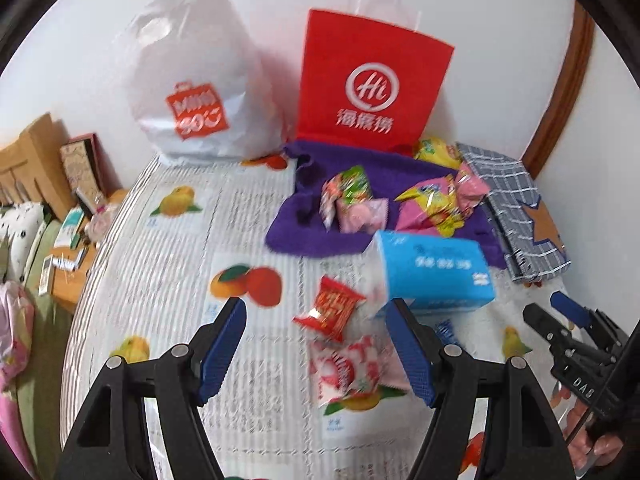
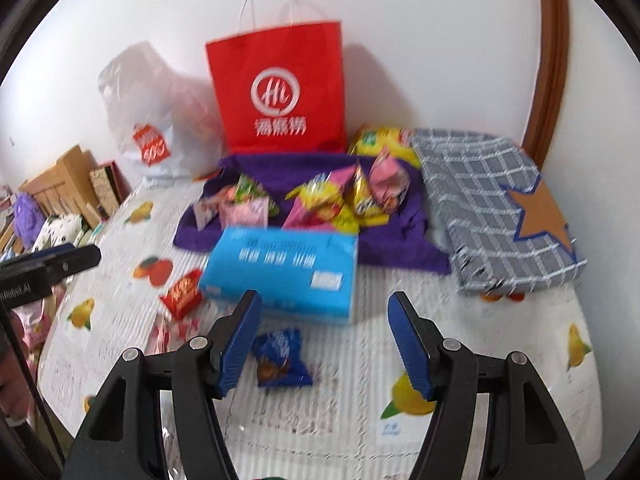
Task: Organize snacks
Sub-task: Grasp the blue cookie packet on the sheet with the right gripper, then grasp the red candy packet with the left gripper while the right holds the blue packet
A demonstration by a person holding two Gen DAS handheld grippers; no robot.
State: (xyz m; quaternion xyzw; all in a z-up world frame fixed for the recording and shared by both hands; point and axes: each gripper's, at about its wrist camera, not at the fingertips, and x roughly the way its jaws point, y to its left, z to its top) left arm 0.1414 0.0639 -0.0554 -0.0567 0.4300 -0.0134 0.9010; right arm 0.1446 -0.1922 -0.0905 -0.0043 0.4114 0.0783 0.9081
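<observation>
My left tool [image 1: 316, 344] hangs with its jaws spread above the bench [image 1: 168, 280], empty, over a red snack packet [image 1: 330, 308] and a pink-and-white snack packet [image 1: 348, 368] lying near the middle of the fruit-print cloth. My right tool [image 2: 324, 340] is likewise spread wide and holds nothing, with a dark blue snack packet [image 2: 282, 356] on the cloth beside its left finger. A blue tissue pack [image 2: 280, 272] sits just beyond. More snacks [image 2: 328, 196] are heaped on a purple towel [image 2: 400, 248] toward the far edge, before a red paper bag [image 2: 280, 88] and white plastic bag [image 1: 192, 76]. A plaid cloth [image 2: 492, 208] fills the far right corner.
</observation>
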